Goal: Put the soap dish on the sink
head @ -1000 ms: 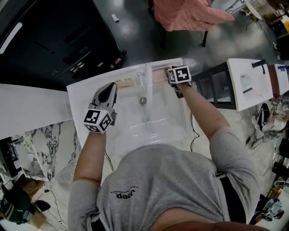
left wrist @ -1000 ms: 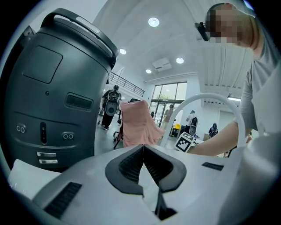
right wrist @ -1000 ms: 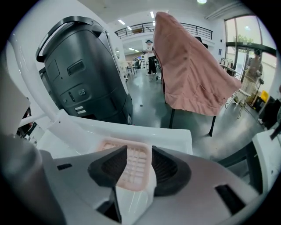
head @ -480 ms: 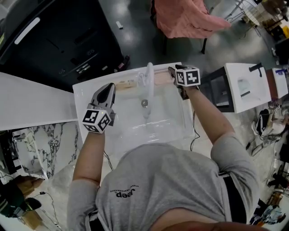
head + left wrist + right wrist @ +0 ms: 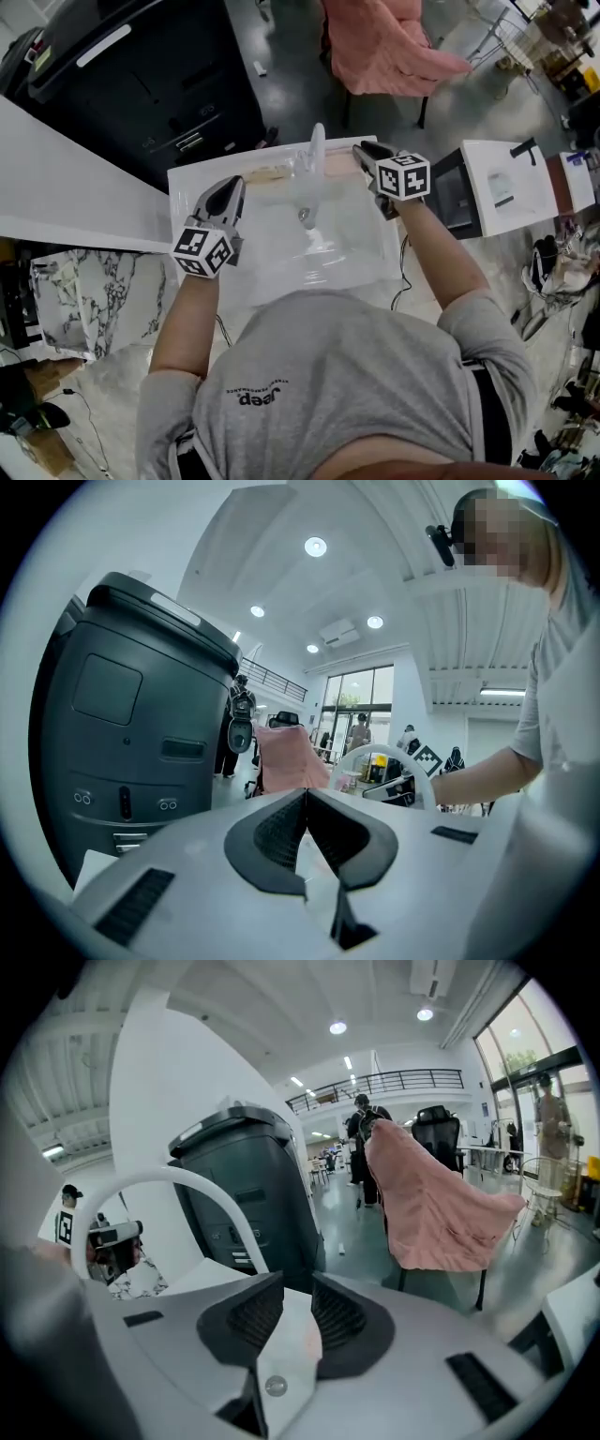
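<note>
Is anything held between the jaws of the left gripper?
No, in the left gripper view the left gripper has its jaws closed tip against tip, with nothing between them.

The room is bright. Round ceiling lights (image 5: pixel 315 546) shine down from above. The white sink (image 5: pixel 192 187) glares so much that its edges are hard to see. The tap (image 5: pixel 314 155) looks smeared. The dark floor (image 5: pixel 291 56) has shiny spots. Both gripper views are round and bent at the edges, with black corners. Things up close look soft.
</note>
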